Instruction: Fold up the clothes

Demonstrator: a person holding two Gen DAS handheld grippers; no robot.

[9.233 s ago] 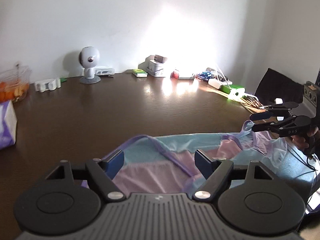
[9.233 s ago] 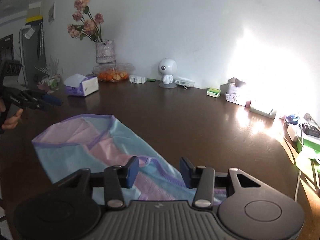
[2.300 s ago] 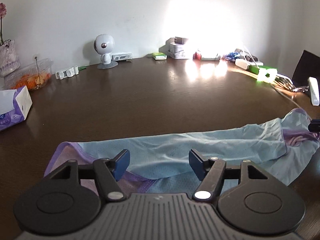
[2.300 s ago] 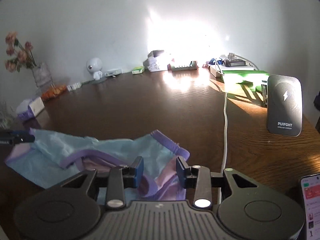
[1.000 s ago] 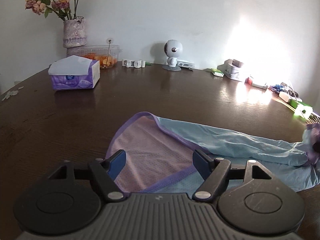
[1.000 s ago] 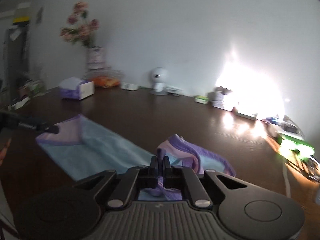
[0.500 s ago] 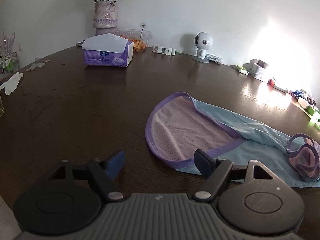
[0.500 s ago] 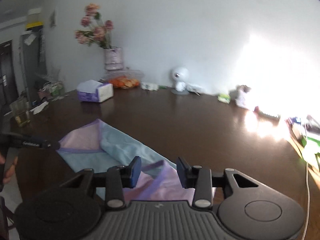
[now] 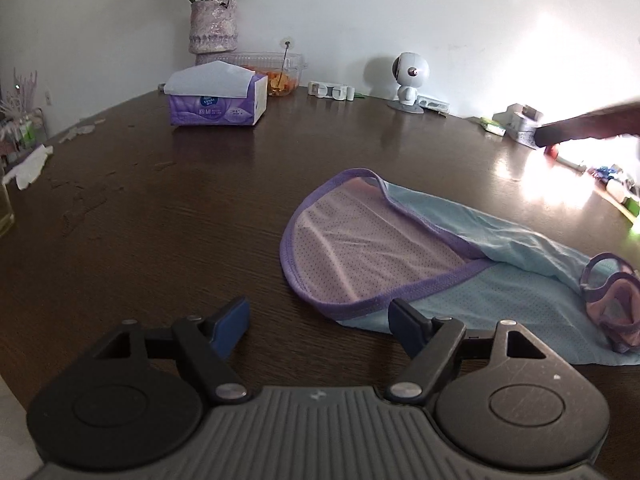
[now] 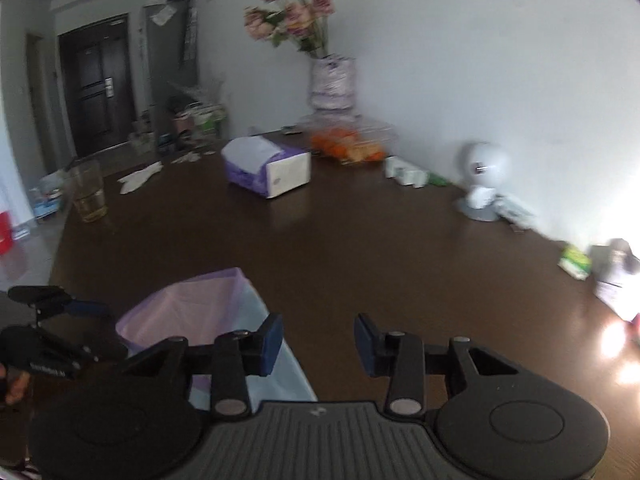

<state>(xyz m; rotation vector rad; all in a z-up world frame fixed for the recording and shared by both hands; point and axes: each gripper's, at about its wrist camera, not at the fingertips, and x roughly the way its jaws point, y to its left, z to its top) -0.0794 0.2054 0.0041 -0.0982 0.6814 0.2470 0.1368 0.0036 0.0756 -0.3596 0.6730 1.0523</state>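
A light blue and pink mesh garment (image 9: 400,252) with purple trim lies flat on the dark wooden table (image 9: 160,216). Its right end (image 9: 612,300) is bunched and folded over. My left gripper (image 9: 318,326) is open and empty, just in front of the garment's near left edge. My right gripper (image 10: 318,340) is open and empty above the table, with the garment (image 10: 192,312) at its lower left. The left gripper also shows in the right wrist view (image 10: 76,312), beside the garment's pink end.
A purple tissue box (image 9: 218,98), a flower vase (image 9: 212,26), a clear box of oranges (image 9: 276,70) and a white robot figure (image 9: 410,80) stand along the far side. A glass (image 10: 88,196) stands at the table's left end. Small items lie at the sunlit right edge (image 9: 516,120).
My right gripper opened, let go of the garment's folded end and lifted away, swinging left. My left gripper drew back from the garment toward the near edge.
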